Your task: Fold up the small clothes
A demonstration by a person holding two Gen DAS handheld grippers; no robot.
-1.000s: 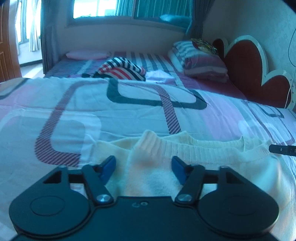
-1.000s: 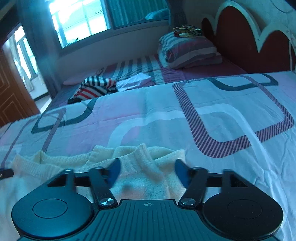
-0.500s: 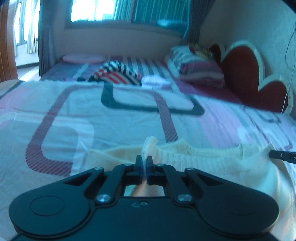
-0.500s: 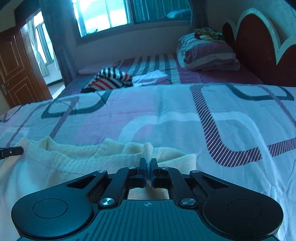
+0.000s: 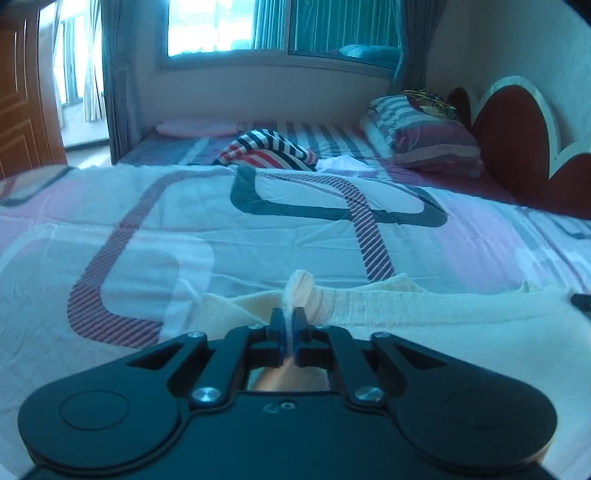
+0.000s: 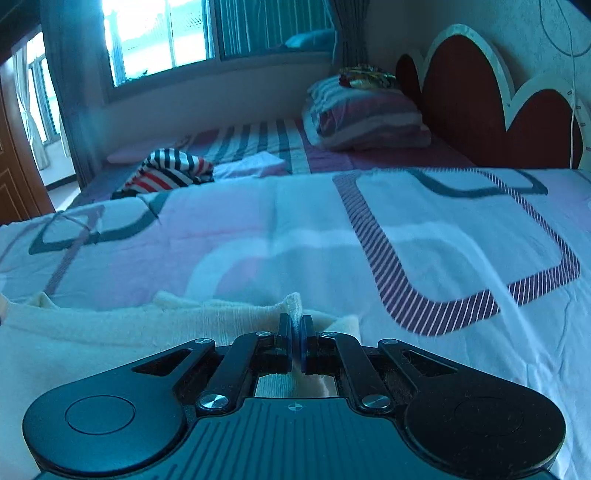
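Note:
A cream knitted sweater point(image 5: 424, 310) lies on the patterned bedspread point(image 5: 258, 236), close in front of both grippers. My left gripper point(image 5: 289, 320) is shut on a pinched fold of its ribbed edge, which sticks up between the pads. My right gripper point(image 6: 295, 326) is shut on another fold of the same sweater point(image 6: 110, 332) near its right end. The tip of the right gripper point(image 5: 581, 300) shows at the right edge of the left wrist view. The part of the sweater under the gripper bodies is hidden.
A striped red, white and dark garment point(image 5: 266, 149) and a white cloth point(image 5: 345, 164) lie at the far end of the bed. Striped pillows point(image 5: 424, 136) rest against the red headboard point(image 5: 517, 140). A window point(image 5: 258, 26) and a wooden door point(image 5: 22, 103) lie beyond.
Both grippers went from open around the sweater's edge to shut on it. They have since lifted slightly, raising the pinched folds and stretching the edge between them.

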